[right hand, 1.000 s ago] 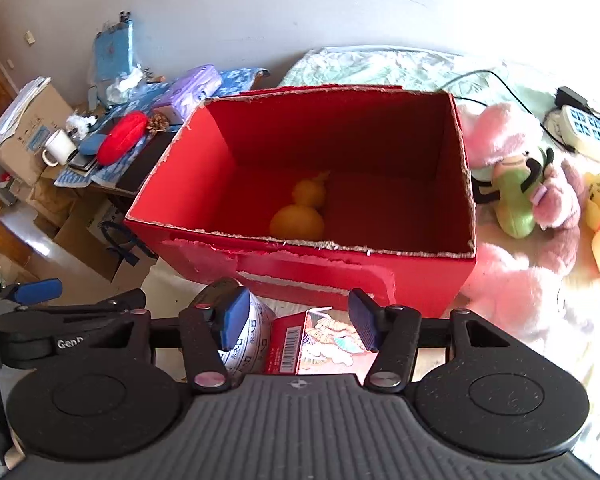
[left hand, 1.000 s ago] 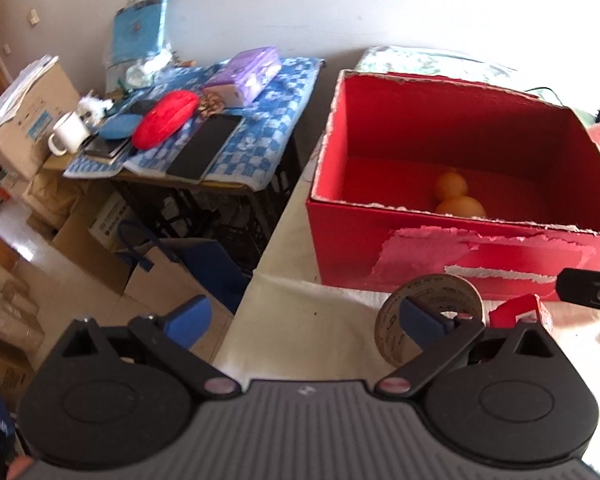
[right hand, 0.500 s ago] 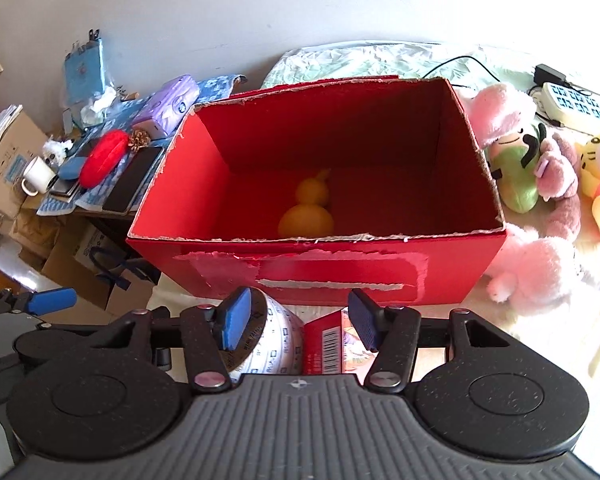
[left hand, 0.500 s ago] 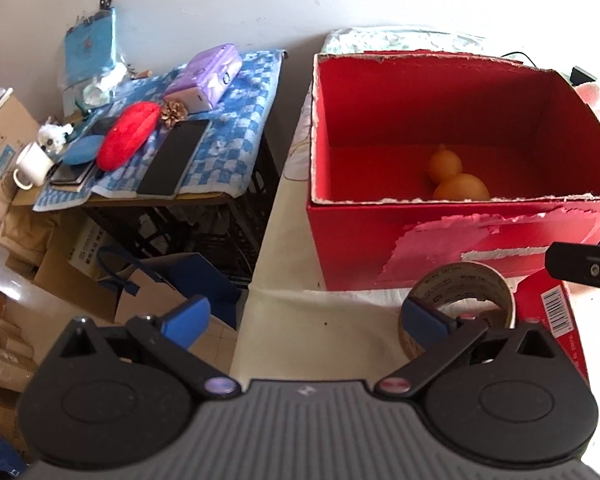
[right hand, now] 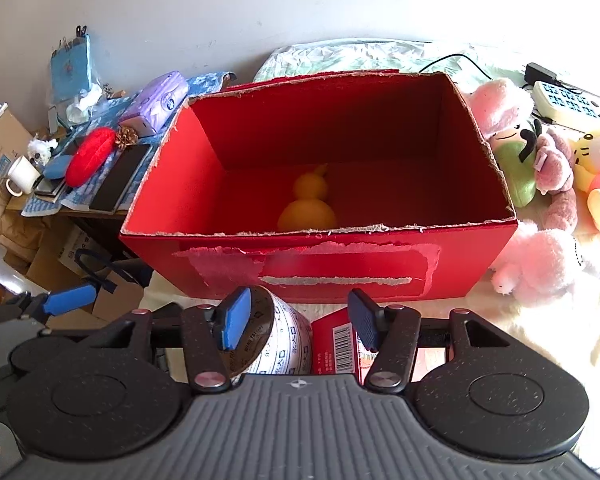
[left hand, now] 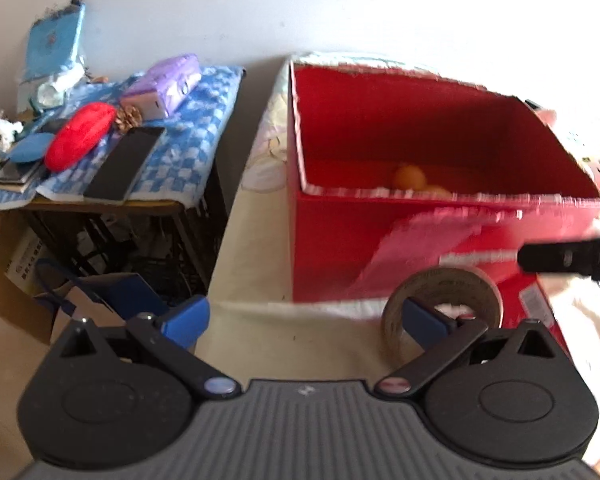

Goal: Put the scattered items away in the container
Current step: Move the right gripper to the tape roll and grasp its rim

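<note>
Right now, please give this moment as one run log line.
left gripper: open, at tape | right gripper: open, over red pack | box: holds orange gourd

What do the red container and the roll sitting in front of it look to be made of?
Red container: cardboard with a matte red facing, judging by ragged, fibrous top edges and pale patches where the surface layer has torn off. Roll: probably packing tape, a glossy printed film wound into a ring, though the hollow centre's core is unclear.

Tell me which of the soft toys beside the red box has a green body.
It is the plush against the box's right wall, with a pink hood. The yellow one lies further right, and the pale pink one nearer the camera.
</note>
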`<control>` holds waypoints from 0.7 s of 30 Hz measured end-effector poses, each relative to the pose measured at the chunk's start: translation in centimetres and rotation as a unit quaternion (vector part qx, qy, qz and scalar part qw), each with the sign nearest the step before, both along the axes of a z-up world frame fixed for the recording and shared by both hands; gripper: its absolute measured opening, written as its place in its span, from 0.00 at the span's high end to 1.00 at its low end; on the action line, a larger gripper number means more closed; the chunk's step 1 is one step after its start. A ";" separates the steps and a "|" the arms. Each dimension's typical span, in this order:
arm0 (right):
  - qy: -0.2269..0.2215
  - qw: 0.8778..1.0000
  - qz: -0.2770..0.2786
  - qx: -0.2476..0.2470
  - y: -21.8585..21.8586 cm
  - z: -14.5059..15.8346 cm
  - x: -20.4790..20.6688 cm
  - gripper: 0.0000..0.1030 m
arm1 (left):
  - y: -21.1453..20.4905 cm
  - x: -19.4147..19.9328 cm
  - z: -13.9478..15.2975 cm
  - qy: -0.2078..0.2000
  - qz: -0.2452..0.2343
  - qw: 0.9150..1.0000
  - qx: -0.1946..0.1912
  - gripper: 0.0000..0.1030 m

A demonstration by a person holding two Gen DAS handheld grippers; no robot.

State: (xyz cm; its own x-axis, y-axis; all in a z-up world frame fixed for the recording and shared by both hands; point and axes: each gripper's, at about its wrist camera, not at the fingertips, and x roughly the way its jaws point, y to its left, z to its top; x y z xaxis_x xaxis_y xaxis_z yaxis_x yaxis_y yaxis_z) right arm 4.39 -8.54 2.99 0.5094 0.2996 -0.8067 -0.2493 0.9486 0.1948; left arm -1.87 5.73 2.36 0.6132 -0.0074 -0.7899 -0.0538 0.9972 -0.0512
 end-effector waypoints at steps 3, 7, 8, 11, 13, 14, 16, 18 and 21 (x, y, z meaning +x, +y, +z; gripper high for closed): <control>0.001 1.000 -0.004 -0.002 0.0 -0.2 0.1 0.44 | 0.9 -0.4 -0.4 0.006 -0.013 0.999 -0.032 0.02; 0.002 1.000 0.005 -0.010 0.5 -0.6 0.3 0.44 | 1.5 0.4 -1.0 0.020 -0.012 0.997 -0.073 0.02; 0.002 1.000 0.010 -0.010 0.7 -0.7 0.3 0.45 | 1.5 0.6 -1.3 0.026 -0.019 0.996 -0.086 0.02; 0.003 0.999 0.037 -0.012 1.7 -1.2 0.3 0.46 | 1.1 1.3 -2.5 0.053 -0.035 0.991 -0.116 0.06; 0.005 0.998 0.048 -0.028 2.3 -1.7 0.4 0.50 | 0.8 1.8 -3.3 0.073 -0.045 0.988 -0.130 0.25; 0.006 0.998 0.052 -0.034 2.5 -2.0 0.5 0.54 | 0.7 2.1 -3.7 0.085 -0.047 0.986 -0.137 0.27; 0.010 0.997 0.065 -0.040 2.7 -2.3 0.6 0.59 | 0.7 2.5 -4.4 0.097 -0.047 0.983 -0.147 0.27; 0.010 0.996 0.078 -0.051 3.2 -2.6 0.7 0.64 | 0.6 2.9 -4.9 0.105 -0.047 0.981 -0.159 0.30; 0.006 0.993 0.094 -0.072 3.9 -3.0 0.7 0.69 | 0.3 3.5 -5.5 0.120 -0.056 0.977 -0.165 0.53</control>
